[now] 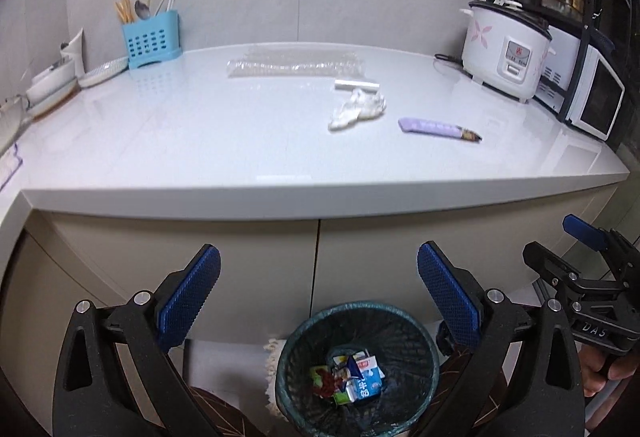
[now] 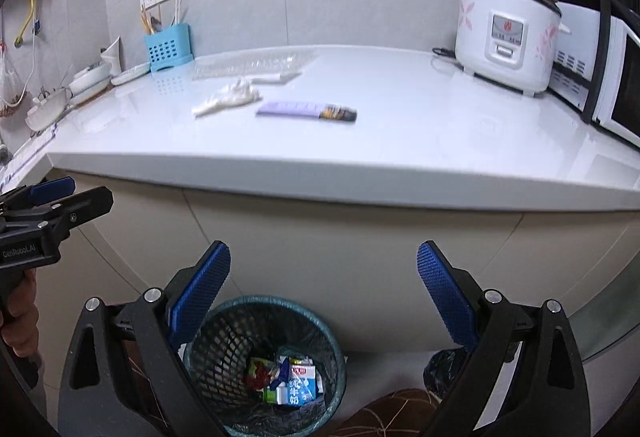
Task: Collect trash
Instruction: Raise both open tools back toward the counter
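I hold both the left gripper [image 1: 319, 293] and right gripper [image 2: 324, 293] spread and empty above the bin [image 1: 304, 333], which already contains cartons [image 1: 362, 377]. On the counter [image 1: 200, 141] remain a crumpled tissue [image 1: 357, 108], a purple wrapper [image 1: 438, 128] and clear plastic packaging [image 1: 296, 64].

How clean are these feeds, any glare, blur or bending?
Left wrist: counter edge bows from fisheye, glossy top shows reflections, crumpled tissue slightly soft. Right wrist: same bowing, purple wrapper readable, bin contents sharp.
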Available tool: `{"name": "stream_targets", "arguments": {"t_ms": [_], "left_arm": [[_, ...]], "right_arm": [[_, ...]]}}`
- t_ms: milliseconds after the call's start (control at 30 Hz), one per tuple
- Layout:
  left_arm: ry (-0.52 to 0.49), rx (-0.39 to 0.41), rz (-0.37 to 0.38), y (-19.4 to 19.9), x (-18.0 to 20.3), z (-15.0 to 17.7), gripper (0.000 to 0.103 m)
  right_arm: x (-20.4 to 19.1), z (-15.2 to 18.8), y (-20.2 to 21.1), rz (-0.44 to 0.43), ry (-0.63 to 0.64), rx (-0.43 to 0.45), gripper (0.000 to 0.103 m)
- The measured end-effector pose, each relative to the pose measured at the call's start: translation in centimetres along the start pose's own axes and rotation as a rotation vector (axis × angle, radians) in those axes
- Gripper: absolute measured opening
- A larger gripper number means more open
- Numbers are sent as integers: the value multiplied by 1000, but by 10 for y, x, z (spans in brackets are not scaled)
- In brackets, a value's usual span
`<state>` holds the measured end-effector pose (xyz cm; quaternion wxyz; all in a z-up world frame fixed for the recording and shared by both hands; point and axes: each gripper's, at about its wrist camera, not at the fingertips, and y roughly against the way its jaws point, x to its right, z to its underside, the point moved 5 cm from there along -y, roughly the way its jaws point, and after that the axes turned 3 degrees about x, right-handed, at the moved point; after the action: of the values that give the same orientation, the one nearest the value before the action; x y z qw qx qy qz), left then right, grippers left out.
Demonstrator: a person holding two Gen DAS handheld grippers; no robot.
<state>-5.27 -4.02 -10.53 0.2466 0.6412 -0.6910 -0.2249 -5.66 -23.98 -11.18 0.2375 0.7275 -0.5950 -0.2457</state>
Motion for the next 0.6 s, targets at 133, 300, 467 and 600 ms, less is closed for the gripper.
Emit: {"name": "stream_targets", "arguments": {"t_ms": [133,300,467,600], "left_arm": [[-7,20,8,0,3,-24,97],[-17,32,23,-7,9,-53,97],[-23,16,36,-22,11,-77,97],[-33,2,19,-41,12,-94,97]], "right_arm": [[2,-21,1,-1,16,20,91],[0,-46,-3,-23,55,30,91],[-5,-70,-15,-69,105,10,91],[-11,-87,-33,-108,156,-22,91]]}}
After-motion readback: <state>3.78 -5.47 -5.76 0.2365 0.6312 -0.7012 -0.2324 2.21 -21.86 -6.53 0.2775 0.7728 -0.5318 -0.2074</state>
